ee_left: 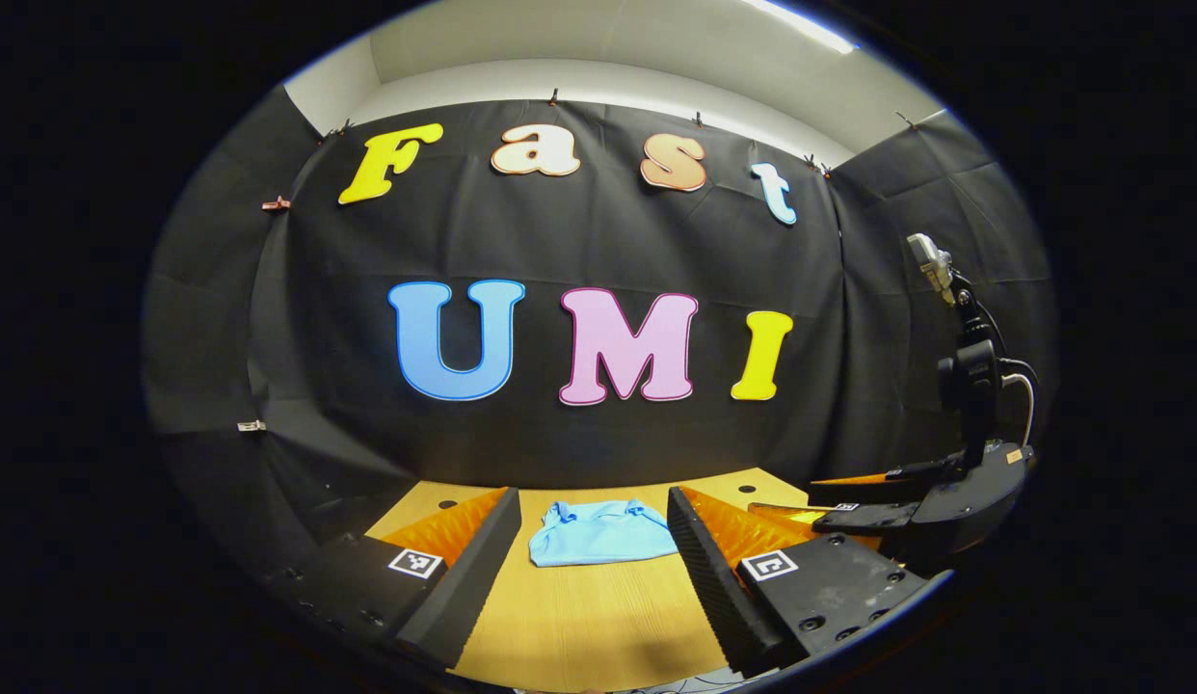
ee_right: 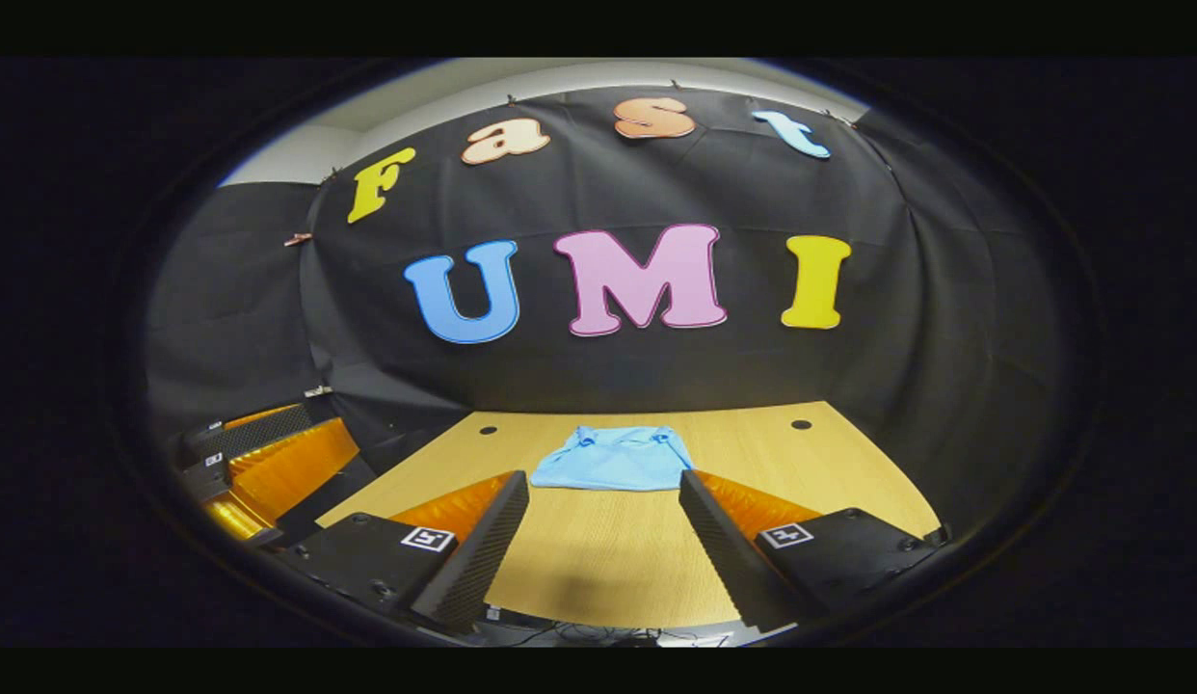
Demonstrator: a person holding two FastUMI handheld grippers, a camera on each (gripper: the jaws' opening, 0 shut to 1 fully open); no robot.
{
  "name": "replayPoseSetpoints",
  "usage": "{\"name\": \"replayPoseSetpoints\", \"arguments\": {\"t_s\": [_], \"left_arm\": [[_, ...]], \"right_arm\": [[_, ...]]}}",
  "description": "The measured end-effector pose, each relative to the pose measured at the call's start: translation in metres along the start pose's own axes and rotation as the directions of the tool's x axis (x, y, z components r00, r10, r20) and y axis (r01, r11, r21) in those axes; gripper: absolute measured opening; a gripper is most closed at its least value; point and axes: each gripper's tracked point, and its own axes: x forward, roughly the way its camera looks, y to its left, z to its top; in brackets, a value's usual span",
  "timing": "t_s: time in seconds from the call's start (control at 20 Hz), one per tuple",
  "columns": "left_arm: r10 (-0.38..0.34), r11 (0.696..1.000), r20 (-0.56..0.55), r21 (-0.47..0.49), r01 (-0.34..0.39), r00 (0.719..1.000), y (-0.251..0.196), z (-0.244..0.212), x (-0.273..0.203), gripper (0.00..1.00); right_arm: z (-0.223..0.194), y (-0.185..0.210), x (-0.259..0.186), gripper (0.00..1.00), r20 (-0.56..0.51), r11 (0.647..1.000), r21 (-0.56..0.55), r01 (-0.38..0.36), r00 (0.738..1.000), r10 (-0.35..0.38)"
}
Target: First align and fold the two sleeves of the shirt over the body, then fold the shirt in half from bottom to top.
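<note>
The light blue shirt point(ee_left: 600, 532) is lying folded into a compact rectangle near the far edge of the wooden counter point(ee_left: 579, 617). The left claw point(ee_left: 594, 564) and right claw point(ee_right: 603, 540) are both hovering spread wide above the near edge, pinching nothing.

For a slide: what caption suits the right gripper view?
Open right gripper above the table, facing a folded blue shirt.
</note>
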Motion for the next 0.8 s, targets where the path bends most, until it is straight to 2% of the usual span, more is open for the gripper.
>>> {"name": "replayPoseSetpoints", "arguments": {"t_s": [0.8], "left_arm": [[0.03,0.999,-0.013,-0.022,-0.031,0.999,0.025,-0.006,-0.007,0.97]], "right_arm": [[0.006,0.013,0.009,0.99,0.015,1.0,0.0,-0.003,1.0,0.003]]}}
